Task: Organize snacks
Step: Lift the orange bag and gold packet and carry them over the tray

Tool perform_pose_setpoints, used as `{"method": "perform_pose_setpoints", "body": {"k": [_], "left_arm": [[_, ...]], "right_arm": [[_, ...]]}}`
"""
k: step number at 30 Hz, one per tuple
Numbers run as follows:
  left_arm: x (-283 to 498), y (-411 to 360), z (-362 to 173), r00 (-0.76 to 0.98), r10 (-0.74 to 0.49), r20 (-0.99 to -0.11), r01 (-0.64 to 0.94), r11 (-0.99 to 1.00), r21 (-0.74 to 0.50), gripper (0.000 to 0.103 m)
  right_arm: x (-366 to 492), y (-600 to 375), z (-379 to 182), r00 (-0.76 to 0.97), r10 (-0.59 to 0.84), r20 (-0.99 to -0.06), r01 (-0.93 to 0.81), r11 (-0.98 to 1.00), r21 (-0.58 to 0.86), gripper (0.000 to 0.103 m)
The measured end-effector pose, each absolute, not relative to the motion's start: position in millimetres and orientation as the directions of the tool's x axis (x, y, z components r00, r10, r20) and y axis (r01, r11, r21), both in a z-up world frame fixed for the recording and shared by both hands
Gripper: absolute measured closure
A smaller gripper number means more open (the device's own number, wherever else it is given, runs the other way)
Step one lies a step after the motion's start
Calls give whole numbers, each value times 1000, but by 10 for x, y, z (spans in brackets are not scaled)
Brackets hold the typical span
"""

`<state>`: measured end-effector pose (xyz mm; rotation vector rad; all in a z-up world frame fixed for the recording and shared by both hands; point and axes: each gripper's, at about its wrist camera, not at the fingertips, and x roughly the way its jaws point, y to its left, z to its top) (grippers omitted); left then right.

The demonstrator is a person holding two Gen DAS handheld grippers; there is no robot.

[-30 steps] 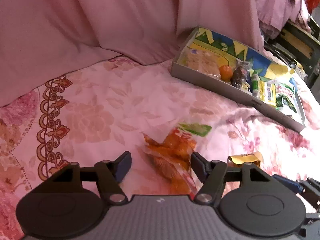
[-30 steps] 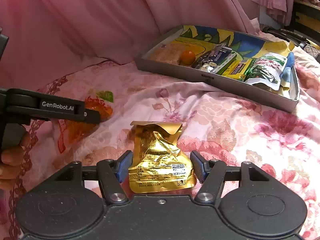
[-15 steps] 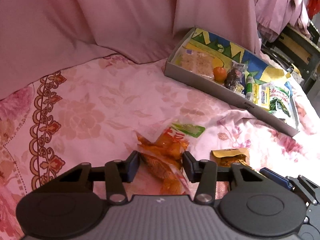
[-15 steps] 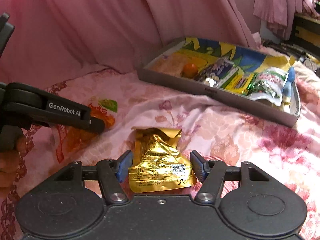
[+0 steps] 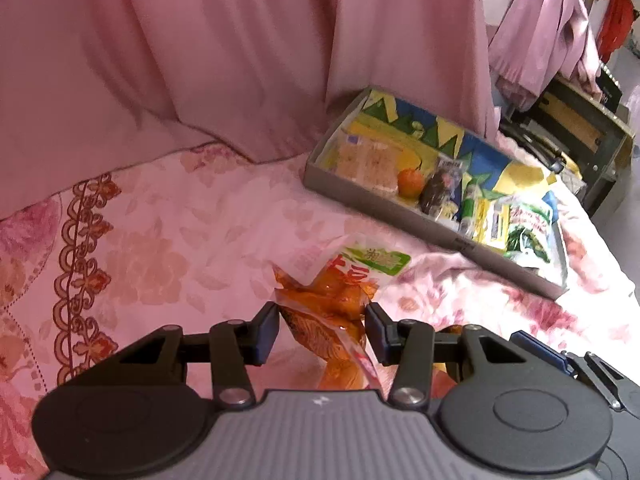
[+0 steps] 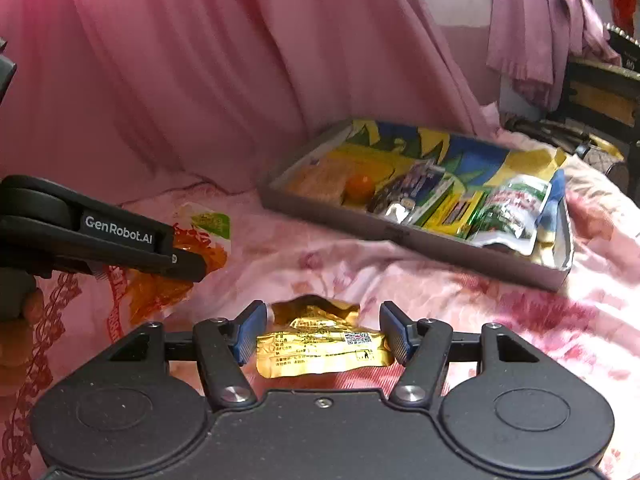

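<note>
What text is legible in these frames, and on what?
"GenRobot.AI": white lettering on the left hand-held gripper, seen in the right wrist view.
Gold pouch: a QR code and fine print, too small to read.
Orange snack bag: red characters and a green label, blurred.
Packets in the tray: printing too blurred to read.

Two grippers (image 5: 320,322); one tray (image 5: 404,210)
</note>
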<state>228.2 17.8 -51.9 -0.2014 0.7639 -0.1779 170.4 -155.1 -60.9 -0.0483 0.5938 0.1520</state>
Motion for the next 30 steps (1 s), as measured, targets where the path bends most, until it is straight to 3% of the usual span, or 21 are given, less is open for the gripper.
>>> {"method": "perform_pose_setpoints", "body": {"k": [8, 15, 23, 30], "left_arm": [[2497, 42, -344, 770, -194, -608, 99, 977, -186, 52], [3039, -296, -171, 789, -233, -569, 149, 970, -191, 52], [3635, -756, -151, 773, -299, -560, 226, 954, -198, 52], [3960, -939, -329, 757, -266, -596, 219, 964, -153, 52]], "right_arm": [[1837, -1699, -410, 897, 84, -433, -91, 996, 4, 39], [2244, -2069, -247, 949, -9, -315, 31, 997, 66, 39], [2746, -2463, -371, 959, -97, -265, 129, 986, 107, 39], [3024, -2550, -630, 953, -119, -279, 150, 985, 91, 39]]}}
